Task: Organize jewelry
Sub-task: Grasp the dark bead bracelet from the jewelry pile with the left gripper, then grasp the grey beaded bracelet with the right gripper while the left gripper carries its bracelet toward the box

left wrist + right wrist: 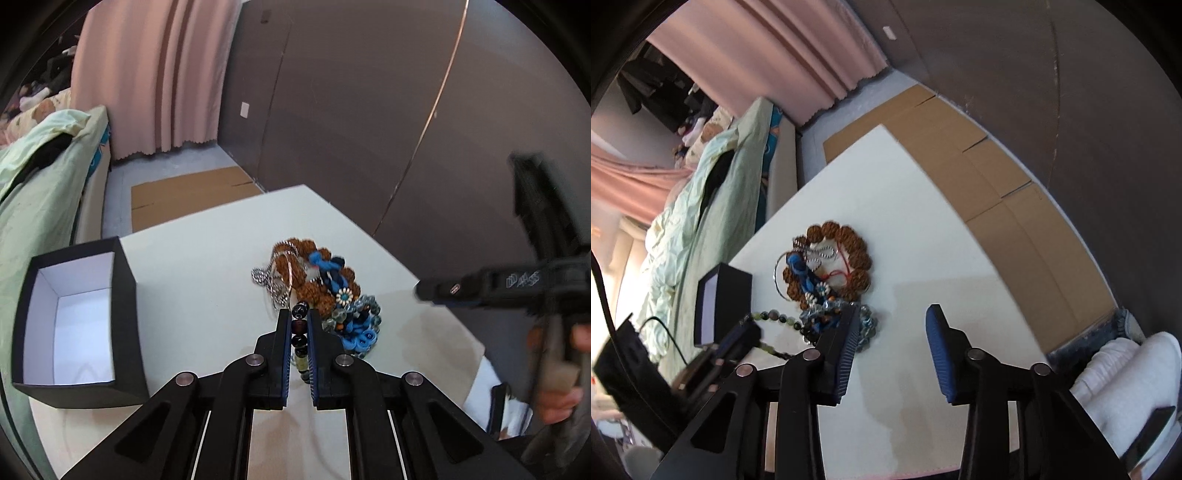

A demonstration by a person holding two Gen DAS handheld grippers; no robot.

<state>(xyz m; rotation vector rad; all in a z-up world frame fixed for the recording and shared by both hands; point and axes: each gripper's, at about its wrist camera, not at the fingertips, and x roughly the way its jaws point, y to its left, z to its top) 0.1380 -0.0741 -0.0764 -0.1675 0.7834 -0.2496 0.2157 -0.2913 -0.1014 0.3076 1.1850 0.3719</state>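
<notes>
Left gripper [298, 325] fingers pinched on dark bead strand [299, 328], likely bound for open black box [79, 325]; right gripper [892, 332] fingers spread, empty, above tabletop [923, 236].

Tangled heap of beaded bracelets and chains [317, 291] sits mid-table [207, 280]. Open black cardboard box [79, 325] stands at table's left edge. Flattened brown cardboard sheets [997, 177] lie on floor beyond far edge.
</notes>
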